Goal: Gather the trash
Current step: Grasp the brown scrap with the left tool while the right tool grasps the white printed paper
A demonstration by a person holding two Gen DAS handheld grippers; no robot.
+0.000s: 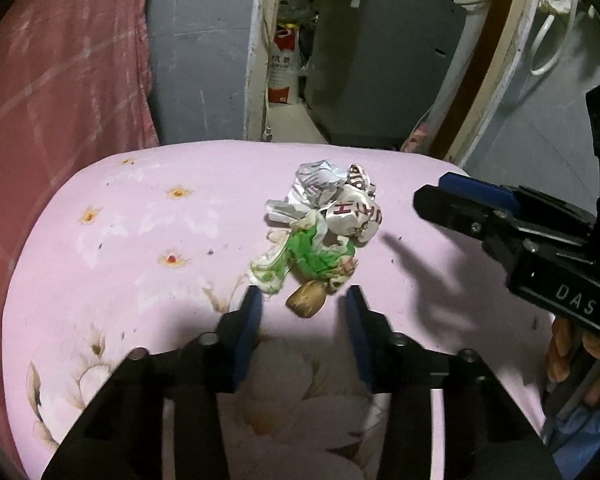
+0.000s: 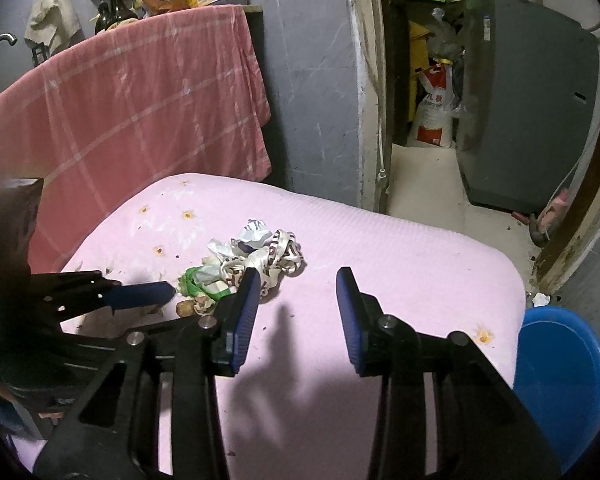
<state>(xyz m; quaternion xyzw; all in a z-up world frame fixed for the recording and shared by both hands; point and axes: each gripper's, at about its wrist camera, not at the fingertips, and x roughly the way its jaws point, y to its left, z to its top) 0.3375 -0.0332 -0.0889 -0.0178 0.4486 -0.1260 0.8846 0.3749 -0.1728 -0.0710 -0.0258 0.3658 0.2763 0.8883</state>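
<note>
Crumpled white, green and brown wrapper trash (image 1: 320,232) heaps on the pink floral table (image 1: 140,240); left hand-held gripper (image 1: 304,300), released, at six o'clock, straddles its brown bit for pinching.

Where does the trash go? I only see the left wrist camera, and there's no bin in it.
Observer: The right wrist view shows a round blue container, maybe a bin, low beside the pink surface's right edge.
Operator: Is my right tool holding something?
Observer: No. The right tool has its jaws open and empty. The trash pile sits at the tip of one finger, not between them.
Operator: What's above the pink towel?
Observer: Bottles stand on a shelf above the pink towel.
</note>
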